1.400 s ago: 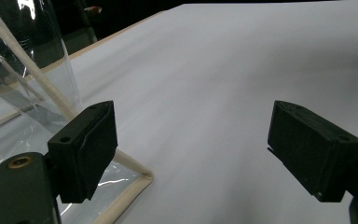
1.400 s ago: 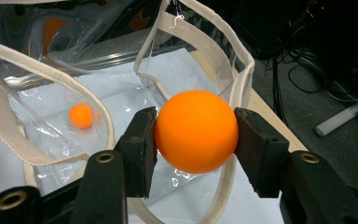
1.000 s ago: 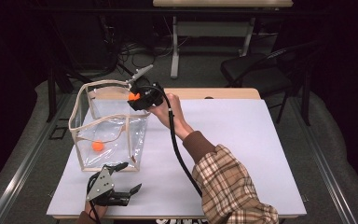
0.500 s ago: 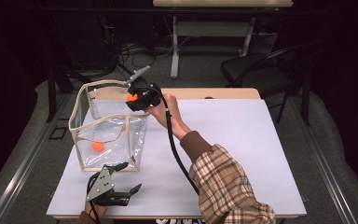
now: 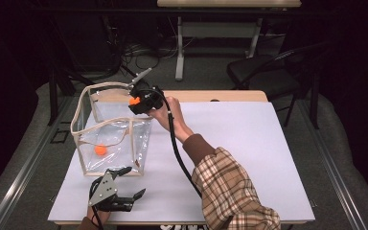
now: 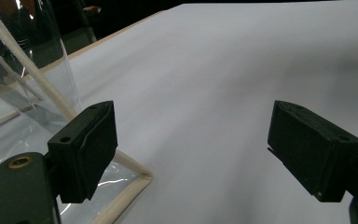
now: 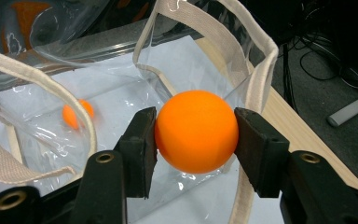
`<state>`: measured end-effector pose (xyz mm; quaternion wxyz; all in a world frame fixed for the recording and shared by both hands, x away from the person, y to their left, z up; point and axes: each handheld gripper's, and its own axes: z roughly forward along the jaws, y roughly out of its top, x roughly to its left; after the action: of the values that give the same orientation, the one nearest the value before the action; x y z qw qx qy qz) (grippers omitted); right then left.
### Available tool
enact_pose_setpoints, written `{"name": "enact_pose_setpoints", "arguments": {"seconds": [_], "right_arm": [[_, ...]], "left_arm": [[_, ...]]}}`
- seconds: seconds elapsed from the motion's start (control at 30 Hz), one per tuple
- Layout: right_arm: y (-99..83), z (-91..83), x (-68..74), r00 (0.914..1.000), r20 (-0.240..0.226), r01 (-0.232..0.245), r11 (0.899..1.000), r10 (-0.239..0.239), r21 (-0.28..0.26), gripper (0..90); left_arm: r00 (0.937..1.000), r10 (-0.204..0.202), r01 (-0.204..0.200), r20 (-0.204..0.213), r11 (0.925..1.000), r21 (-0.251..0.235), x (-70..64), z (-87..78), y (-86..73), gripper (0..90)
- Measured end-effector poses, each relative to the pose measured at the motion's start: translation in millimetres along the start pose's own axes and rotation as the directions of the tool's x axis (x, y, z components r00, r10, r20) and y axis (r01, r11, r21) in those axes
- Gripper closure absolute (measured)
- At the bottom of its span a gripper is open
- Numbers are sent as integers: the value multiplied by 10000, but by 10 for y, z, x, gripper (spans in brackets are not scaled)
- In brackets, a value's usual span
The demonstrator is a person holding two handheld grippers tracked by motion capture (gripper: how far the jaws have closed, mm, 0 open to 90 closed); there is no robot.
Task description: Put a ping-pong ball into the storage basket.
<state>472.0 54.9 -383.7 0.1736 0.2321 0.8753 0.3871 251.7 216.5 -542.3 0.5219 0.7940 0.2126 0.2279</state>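
Nearest you, your left gripper (image 5: 124, 197) is resting on the white table sheet (image 5: 249, 158) just in front of the clear bag's near corner, jaws spread wide with nothing between them; in the left gripper view the bag's cream-trimmed bottom corner (image 6: 137, 179) is lying right beside the left jaw. That gripper is sitting where it was a second ago.

Beyond it, the clear plastic tote bag (image 5: 110, 139) is standing open, and one orange ball (image 5: 100, 150) is already lying on its floor.

Farther still, your right gripper (image 5: 135, 101) is holding a second orange ball (image 7: 196, 131), jaws closed snugly on either side of it. Over the last second you are carrying it slightly leftward, so it is now hanging over the bag's far rim rather than beside it. I judge that this is putting you close to the release: the ball is nearly above the opening.

What is standing in the way is the bag itself. Its cream webbing handles (image 7: 256, 60) are arching up around the mouth just ahead of the ball, and the soft walls are sagging inward. If you let go now, the ball may clip the rim or a handle and bounce onto the table, so you are likely needing a little more travel inward first.

Past the table, a dark chair (image 5: 263, 72) and a tangle of floor cables (image 5: 143, 50) are sitting well clear of the work.
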Motion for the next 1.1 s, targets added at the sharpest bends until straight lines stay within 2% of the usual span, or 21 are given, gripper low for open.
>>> {"name": "enact_pose_setpoints", "arguments": {"seconds": [0.37, 0.53, 0.57, 0.63, 0.9, 1.0, 1.1], "right_arm": [[22, 78, 27, 9999, -84, 89, 9997, -87, 240, 502], [15, 120, 30, 9999, -121, -42, 9994, 46, 349, 501], [13, 130, 21, 9999, -137, 68, 9994, -63, 345, 501], [11, 144, 27, 9998, -173, -64, 9992, 71, 392, 500], [8, 206, 32, 9995, -280, -113, 9984, 129, 562, 497], [9, 220, 31, 9995, -290, -105, 9983, 122, 570, 475], [8, 217, 26, 9996, -220, -136, 9983, 149, 571, 413]], "left_arm": [[10000, 17, -17, 19, 10000, 36, 2, -5, 1, 158], [10000, 13, -13, 9, 10000, 16, 0, -2, 1, 158], [10000, 18, -18, 5, 10000, 14, 0, -3, 1, 158], [10000, 9, -9, 8, 10000, 14, 0, -3, 1, 158], [10000, 24, -24, 15, 10000, 2, 0, -3, 1, 158], [10000, 18, -18, 31, 10000, 28, 0, -5, 1, 158], [10000, 8, -8, 5, 10000, 1, 1, -5, 0, 158]]}}
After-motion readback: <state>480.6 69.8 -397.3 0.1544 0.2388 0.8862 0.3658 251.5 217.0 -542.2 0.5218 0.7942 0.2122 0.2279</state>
